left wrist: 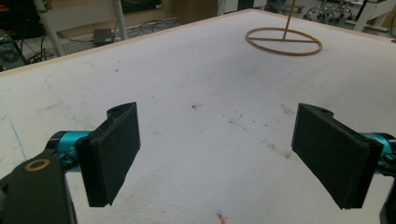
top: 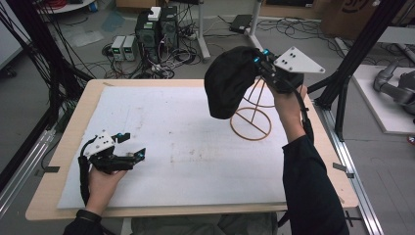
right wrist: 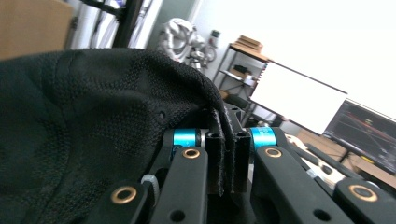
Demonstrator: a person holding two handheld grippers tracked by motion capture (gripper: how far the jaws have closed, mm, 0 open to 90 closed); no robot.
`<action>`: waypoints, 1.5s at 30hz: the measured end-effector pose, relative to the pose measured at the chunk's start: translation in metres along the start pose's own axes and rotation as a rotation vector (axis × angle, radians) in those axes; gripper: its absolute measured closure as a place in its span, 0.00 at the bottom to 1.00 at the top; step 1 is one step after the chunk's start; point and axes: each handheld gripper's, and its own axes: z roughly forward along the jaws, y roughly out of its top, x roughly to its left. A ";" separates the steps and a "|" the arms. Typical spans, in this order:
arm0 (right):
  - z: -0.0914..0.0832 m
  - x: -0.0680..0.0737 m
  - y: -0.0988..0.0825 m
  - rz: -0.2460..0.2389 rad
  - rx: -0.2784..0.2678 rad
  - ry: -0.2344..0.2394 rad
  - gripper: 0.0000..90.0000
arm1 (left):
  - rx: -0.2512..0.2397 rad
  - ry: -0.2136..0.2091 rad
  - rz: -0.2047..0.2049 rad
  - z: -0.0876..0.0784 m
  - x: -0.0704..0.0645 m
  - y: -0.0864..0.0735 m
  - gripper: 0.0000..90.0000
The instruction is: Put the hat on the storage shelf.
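A black cap (top: 229, 81) is held up in the air by the right gripper (top: 264, 62), above the far right part of the table (top: 68, 132). In the right gripper view the two jaws are seen pressed tight together on a fold of the cap's (right wrist: 84, 121) fabric edge, with the rest of the cap hanging to the left of the right gripper (right wrist: 227, 161). In the high view the cap hangs down from the jaws, and its lower edge is seen in front of a wire stand (top: 250, 122) with a round base that rests on the white mat (top: 171, 147). Whether the cap touches the stand cannot be told. The right hand (top: 288, 105) is raised, with the forearm in a dark sleeve (top: 308, 186).

The left gripper (top: 131, 146) is kept low over the near left part of the mat, in the left hand (top: 103, 176). Its jaws are spread wide apart and nothing is held between them; in the left gripper view (left wrist: 217, 158) bare mat (left wrist: 196, 102) is seen between the two black pads, and the stand's round base (left wrist: 284, 41) lies well beyond them.
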 end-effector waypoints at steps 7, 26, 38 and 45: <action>-0.005 -0.017 -0.006 0.004 -0.006 -0.039 0.98 | 0.002 -0.005 0.000 0.003 -0.002 0.000 0.17; 0.026 -0.007 0.001 -0.022 -0.020 0.041 0.98 | 0.011 -0.003 -0.002 0.001 0.000 -0.003 0.17; -0.006 -0.041 -0.019 0.025 0.067 -0.049 0.98 | 0.022 -0.013 -0.008 0.003 0.000 -0.004 0.17; -0.018 -0.051 -0.030 0.044 0.090 -0.096 0.98 | 0.032 -0.029 0.001 0.011 -0.004 -0.002 0.17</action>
